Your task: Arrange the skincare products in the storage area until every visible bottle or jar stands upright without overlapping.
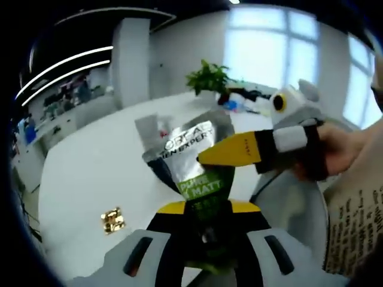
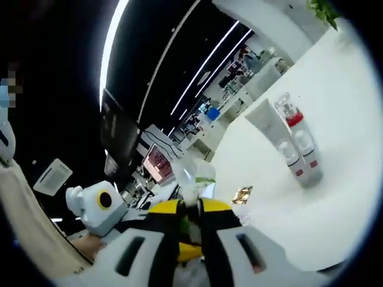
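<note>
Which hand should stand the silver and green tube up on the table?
Probably left. The left hand-held gripper already clamps the tube at its green end, so it can lower it to the table. The right hand-held gripper only pinches its side and could steady it.

both views low over white table (image 1: 84, 173), close on shared silver tube (image 1: 190, 156), facing opposite ways

tube (image 1: 190, 160) between left tongs (image 1: 203, 210) | foil packet (image 1: 112, 220) left on table (image 1: 90, 173) | plant (image 1: 209, 77) behind
</note>
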Tool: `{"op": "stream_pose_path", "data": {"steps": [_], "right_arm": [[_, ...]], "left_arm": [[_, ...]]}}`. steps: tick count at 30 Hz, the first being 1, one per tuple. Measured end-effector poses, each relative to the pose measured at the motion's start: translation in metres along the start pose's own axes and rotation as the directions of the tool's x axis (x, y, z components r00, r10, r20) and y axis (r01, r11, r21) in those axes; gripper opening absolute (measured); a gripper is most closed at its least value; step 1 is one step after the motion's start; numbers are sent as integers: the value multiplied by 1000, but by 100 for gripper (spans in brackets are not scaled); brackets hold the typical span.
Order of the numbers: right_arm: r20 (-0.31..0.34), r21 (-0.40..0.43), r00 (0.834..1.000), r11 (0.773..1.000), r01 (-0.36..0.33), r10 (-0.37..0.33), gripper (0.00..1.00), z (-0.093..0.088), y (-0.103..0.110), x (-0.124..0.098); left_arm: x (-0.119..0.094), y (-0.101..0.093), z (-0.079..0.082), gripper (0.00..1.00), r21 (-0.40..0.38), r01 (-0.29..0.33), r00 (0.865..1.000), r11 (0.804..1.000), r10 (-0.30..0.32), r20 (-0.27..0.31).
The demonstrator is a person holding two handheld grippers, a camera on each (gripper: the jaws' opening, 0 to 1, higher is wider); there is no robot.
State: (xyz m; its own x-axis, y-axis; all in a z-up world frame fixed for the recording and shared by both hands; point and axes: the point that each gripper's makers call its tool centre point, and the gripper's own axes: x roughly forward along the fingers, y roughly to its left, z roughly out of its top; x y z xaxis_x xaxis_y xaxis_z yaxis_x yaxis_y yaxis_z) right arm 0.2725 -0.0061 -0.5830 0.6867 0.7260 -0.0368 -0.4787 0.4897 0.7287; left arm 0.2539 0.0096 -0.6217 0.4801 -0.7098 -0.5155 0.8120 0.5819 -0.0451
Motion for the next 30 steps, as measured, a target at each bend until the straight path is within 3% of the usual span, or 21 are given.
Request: {"op": "stream_pose_path", "data": {"steps": [7, 10, 13, 16, 18, 20, 22, 23, 27, 30], "right_arm": [[6, 21, 1000, 1000, -20, 20, 3, 3, 1, -7], [6, 22, 1000, 1000, -20, 20, 2, 7, -1, -7], [-9, 0, 1000, 1000, -23, 23, 2, 11, -4, -8], [-23, 3, 997, 997, -78, 78, 1, 17, 3, -9], [-45, 29, 987, 988, -154, 155, 1, 20, 15, -9], [-62, 79, 969, 969, -235, 240, 1, 24, 29, -12], [-78, 110, 944, 944, -312, 321, 1, 27, 44, -15], [-91, 120, 931, 932, -342, 353, 1, 27, 50, -17], [-138, 134, 893, 902, -411, 427, 1, 22, 65, -23], [-136, 146, 886, 894, -425, 443, 1, 22, 66, -24]], "left_arm": [[-2, -1, 3, 61, -43, 32, 999, 999, -31, 24], [-4, -2, 3, 64, -45, 53, 998, 998, -52, 19], [-11, -1, 16, 68, -98, 82, 993, 992, -73, 91], [-17, 10, 19, 73, -122, 80, 992, 989, -68, 103], [-19, 16, 20, 77, -151, 91, 991, 984, -75, 113], [-22, 12, 23, 81, -233, 178, 978, 956, -147, 146], [-28, -2, 30, 87, -329, 313, 945, 891, -257, 202], [-32, -8, 36, 87, -372, 376, 922, 849, -301, 244], [-40, -14, 46, 75, -380, 445, 885, 811, -334, 323], [-46, -21, 46, 59, -390, 491, 864, 779, -377, 335]]}}
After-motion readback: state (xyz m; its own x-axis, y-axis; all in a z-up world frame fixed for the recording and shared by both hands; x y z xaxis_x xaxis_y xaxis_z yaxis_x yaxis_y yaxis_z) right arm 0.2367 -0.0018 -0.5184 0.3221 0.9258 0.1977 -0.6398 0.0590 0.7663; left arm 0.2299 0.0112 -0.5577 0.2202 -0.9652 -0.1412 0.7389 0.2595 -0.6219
